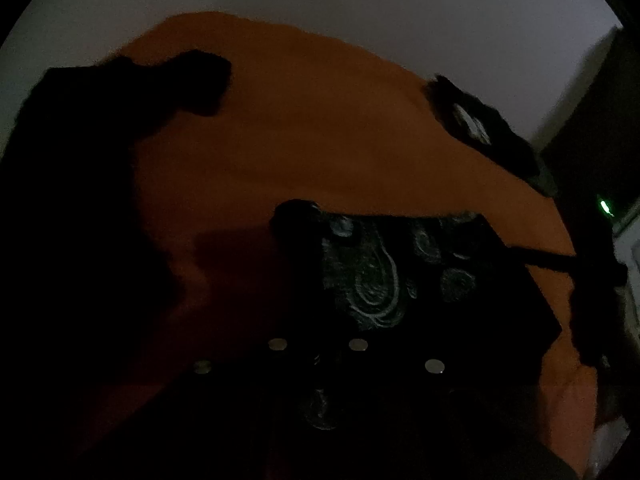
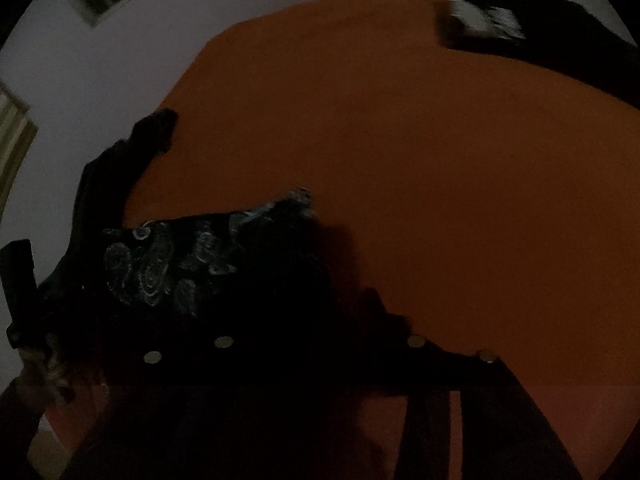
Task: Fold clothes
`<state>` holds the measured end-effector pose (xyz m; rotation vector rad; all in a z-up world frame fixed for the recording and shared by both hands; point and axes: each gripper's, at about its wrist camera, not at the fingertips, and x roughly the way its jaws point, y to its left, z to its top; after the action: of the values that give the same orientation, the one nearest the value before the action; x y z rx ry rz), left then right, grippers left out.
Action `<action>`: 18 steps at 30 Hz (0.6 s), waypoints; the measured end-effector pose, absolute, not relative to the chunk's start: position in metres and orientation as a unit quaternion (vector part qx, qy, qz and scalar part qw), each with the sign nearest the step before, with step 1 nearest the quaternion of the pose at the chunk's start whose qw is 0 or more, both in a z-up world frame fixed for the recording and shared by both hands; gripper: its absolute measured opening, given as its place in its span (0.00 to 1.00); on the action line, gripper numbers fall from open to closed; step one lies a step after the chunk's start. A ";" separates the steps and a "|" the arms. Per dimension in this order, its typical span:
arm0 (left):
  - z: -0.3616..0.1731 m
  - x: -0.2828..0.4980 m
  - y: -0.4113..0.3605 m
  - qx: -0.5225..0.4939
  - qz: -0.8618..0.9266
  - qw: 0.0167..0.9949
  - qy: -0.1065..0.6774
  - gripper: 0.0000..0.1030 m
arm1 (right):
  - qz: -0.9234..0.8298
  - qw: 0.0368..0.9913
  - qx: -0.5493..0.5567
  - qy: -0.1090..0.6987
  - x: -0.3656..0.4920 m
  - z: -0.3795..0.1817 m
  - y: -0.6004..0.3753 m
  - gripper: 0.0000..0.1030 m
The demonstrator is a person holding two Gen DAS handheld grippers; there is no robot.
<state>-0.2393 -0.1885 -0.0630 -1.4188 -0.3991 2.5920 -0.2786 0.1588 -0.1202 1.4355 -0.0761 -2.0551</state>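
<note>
A black garment with a pale paisley print (image 1: 368, 276) lies on an orange cloth-covered surface (image 1: 320, 120). Its near part runs in between the fingers of my left gripper (image 1: 318, 332), which stand close together and shut on it. In the right wrist view the same garment (image 2: 160, 264) spreads to the left in front of my right gripper (image 2: 320, 320). That gripper's fingers stand wide apart and open above the garment's dark edge. Both views are very dark, so the fingertips barely show.
A plain black garment (image 1: 80, 140) lies at the left of the orange surface (image 2: 400, 140). A folded black piece with a white print (image 2: 488, 24) sits at its far right edge. Pale wall or floor surrounds the surface. A green light (image 1: 604, 206) glows at the right.
</note>
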 end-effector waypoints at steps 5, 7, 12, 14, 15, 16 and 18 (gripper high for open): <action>-0.078 -0.255 -0.177 -0.480 0.867 0.059 -0.117 0.10 | -0.780 0.302 0.547 -0.030 -0.298 -0.133 0.126 0.15; -0.064 -0.246 -0.167 -0.443 0.887 0.058 -0.115 0.01 | -0.811 0.267 0.520 0.003 -0.288 -0.123 0.122 0.04; -0.017 -0.200 -0.123 -0.363 0.921 0.103 -0.095 0.01 | -0.884 0.202 0.420 0.036 -0.215 -0.079 0.148 0.05; -0.008 -0.184 -0.101 -0.358 0.920 0.132 -0.092 0.01 | -0.894 0.192 0.402 0.039 -0.193 -0.072 0.160 0.05; -0.006 -0.177 -0.090 -0.359 0.919 0.140 -0.086 0.01 | -0.898 0.189 0.395 0.038 -0.183 -0.068 0.167 0.05; -0.006 -0.174 -0.076 -0.362 0.916 0.151 -0.079 0.01 | -0.902 0.188 0.388 0.037 -0.174 -0.065 0.173 0.05; -0.008 -0.175 -0.048 -0.367 0.912 0.170 -0.060 0.01 | -0.904 0.184 0.383 0.049 -0.164 -0.065 0.173 0.06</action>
<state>-0.1749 -0.0477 -0.0075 -1.0437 -0.1708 2.5919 -0.1635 0.1734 -0.0646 1.0789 0.1381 -2.5486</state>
